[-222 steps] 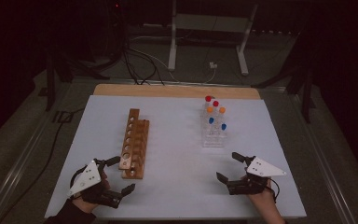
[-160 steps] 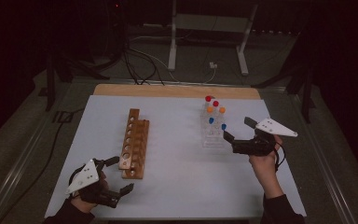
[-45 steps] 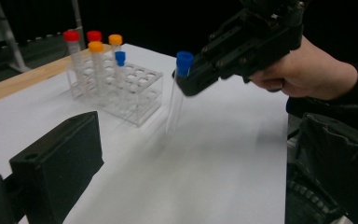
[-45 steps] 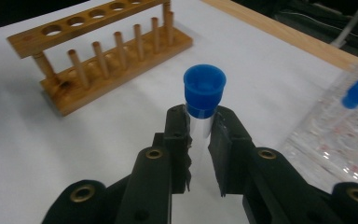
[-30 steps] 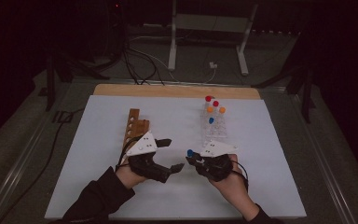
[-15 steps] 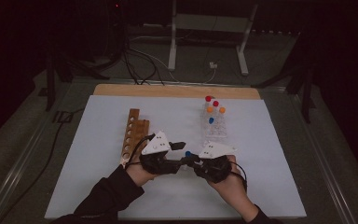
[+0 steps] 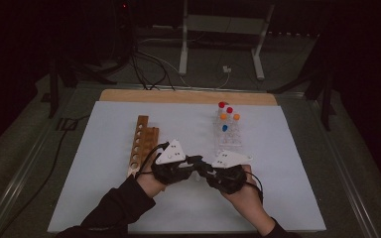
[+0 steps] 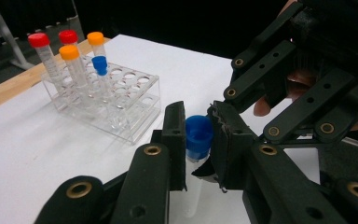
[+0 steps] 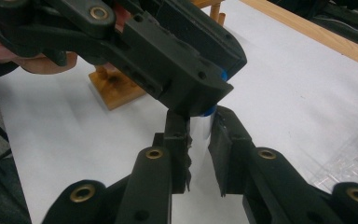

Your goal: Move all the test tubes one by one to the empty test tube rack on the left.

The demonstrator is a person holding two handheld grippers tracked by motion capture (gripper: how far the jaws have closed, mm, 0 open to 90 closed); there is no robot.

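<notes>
Both grippers meet near the middle of the white table mat (image 7: 129,208), at about 6 o'clock from the clear plastic tube rack (image 7: 227,135).

Left gripper (image 8: 199,140): I see its two black jaws clamped on the blue screw cap (image 8: 198,133) of a clear plastic test tube (image 8: 193,193). The jaws have just been closing, and the cap now sits between the pads, pinched on both sides. The tube body hangs below the cap, tilted slightly, above the mat.

Right gripper (image 9: 200,140): its jaws are clenched on the clear body of the same tube (image 9: 199,128), just under the cap. In the right gripper view the left gripper crosses over from 10 o'clock and covers most of the cap; a sliver of blue shows at its edge.

So the tube is held by both tools at once, cap in the left, body in the right, clear of the rack.

In the high view the two grippers (image 7: 178,166) (image 7: 223,171) touch nose to nose. The wooden tube rack with round holes (image 7: 141,144) stands at 9 o'clock from them, close to the left hand.

The clear rack holds five capped tubes: two red (image 8: 39,39), two orange (image 8: 69,52), one blue (image 8: 99,63), all upright.
</notes>
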